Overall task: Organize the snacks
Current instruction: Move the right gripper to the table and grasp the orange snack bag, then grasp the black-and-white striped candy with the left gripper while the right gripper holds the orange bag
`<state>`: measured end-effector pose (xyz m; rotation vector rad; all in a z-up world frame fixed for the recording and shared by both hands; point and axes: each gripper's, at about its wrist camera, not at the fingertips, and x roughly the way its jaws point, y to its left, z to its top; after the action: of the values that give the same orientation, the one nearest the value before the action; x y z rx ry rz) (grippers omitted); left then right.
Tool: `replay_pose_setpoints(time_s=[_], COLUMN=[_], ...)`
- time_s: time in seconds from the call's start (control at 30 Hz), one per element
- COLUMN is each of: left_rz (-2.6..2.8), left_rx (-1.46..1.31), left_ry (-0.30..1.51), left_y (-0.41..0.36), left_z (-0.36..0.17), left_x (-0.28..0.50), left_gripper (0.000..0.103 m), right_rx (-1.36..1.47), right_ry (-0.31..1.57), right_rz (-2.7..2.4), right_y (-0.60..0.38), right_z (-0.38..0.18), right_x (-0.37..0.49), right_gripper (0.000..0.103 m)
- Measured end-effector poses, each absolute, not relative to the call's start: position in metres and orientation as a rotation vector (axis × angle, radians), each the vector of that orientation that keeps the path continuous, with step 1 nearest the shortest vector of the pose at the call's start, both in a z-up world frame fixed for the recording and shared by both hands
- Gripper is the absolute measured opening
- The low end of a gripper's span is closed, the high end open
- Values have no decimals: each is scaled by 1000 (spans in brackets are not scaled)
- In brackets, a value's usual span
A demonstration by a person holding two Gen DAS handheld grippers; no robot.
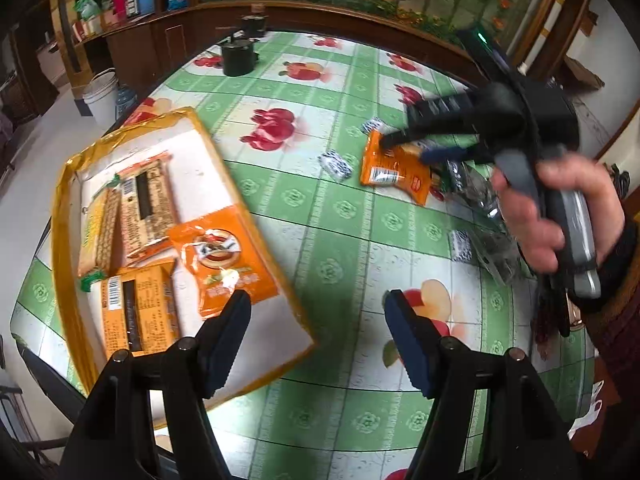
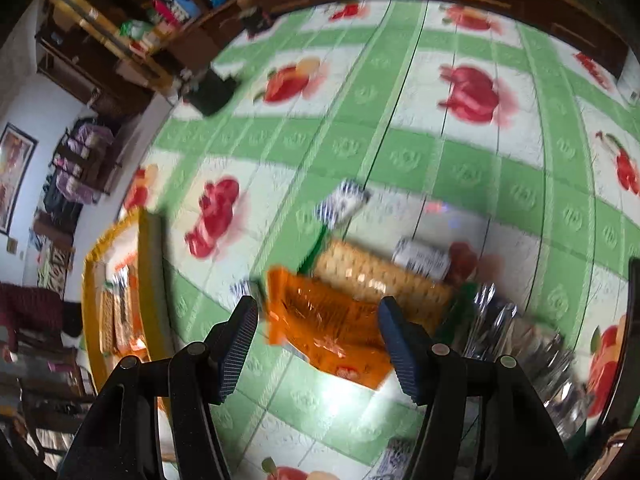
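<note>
Snacks lie in two groups on a table under a green-checked cloth [image 1: 344, 208] printed with red fruit. The largest thing on it is a shallow yellow-rimmed tray [image 1: 64, 216] at about nine o'clock in the left wrist view, tilted on the cloth. On its white floor lie a pale cracker pack [image 1: 98, 236], two orange packs with printed labels [image 1: 138, 312] and an orange pouch [image 1: 224, 256] nearest the cloth's middle.

At about two o'clock in the same view a loose heap sits well apart from the tray: an orange snack bag [image 2: 328, 328], a pack of biscuits [image 2: 380, 280] just beyond it, crinkled silver foil wrapping [image 2: 516, 332] beside them, and small blue-and-white wrapped pieces [image 1: 336, 164] scattered around.

The right gripper [image 2: 318, 350], held in a person's hand [image 1: 540, 208], hovers over the orange bag with its jaws apart and nothing between the pads. The left gripper [image 1: 316, 340] hangs at six o'clock by the tray's near corner, its jaws likewise apart and empty.
</note>
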<state>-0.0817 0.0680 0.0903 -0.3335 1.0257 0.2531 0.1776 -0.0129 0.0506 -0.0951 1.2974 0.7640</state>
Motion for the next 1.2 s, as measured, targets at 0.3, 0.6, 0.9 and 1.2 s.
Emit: replay_pose_setpoints(time_s=[0.3, 0.6, 0.9, 1.2], left_rz=[262, 251, 232, 195], left_rx=[-403, -417, -438, -475], left_ry=[1015, 1006, 1007, 1071], left_y=[90, 99, 109, 109], left_z=[92, 97, 97, 78], left_x=[-74, -60, -37, 17], left_gripper=[69, 69, 69, 69], right_rx=[-202, -370, -418, -262], right_ry=[1284, 1281, 1239, 1290], right_rz=[834, 882, 823, 702], right_y=[-20, 8, -7, -81], right_z=[46, 33, 24, 25], right_x=[137, 112, 85, 56], right_gripper=[67, 67, 50, 50])
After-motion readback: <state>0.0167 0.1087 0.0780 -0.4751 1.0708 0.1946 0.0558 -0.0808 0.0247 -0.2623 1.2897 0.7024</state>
